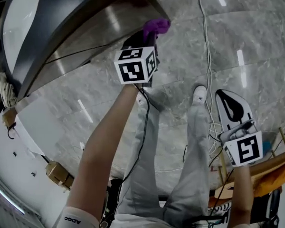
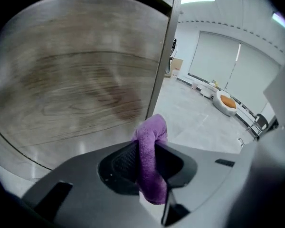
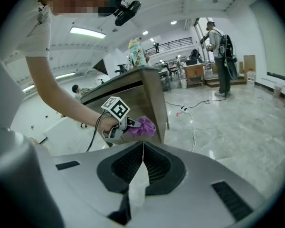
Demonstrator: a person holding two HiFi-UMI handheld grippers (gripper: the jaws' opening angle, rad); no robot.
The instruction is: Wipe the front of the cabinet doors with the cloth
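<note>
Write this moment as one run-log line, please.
left tongs: shut on purple cloth | purple cloth: by cabinet door, contact unclear | right tongs: shut, empty, away from cabinet

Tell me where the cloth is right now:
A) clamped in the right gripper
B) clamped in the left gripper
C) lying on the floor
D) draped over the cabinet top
B: the left gripper view shows the purple cloth pinched between the jaws of the left gripper, close to the cabinet door, while the right gripper has its jaws together on nothing.
</note>
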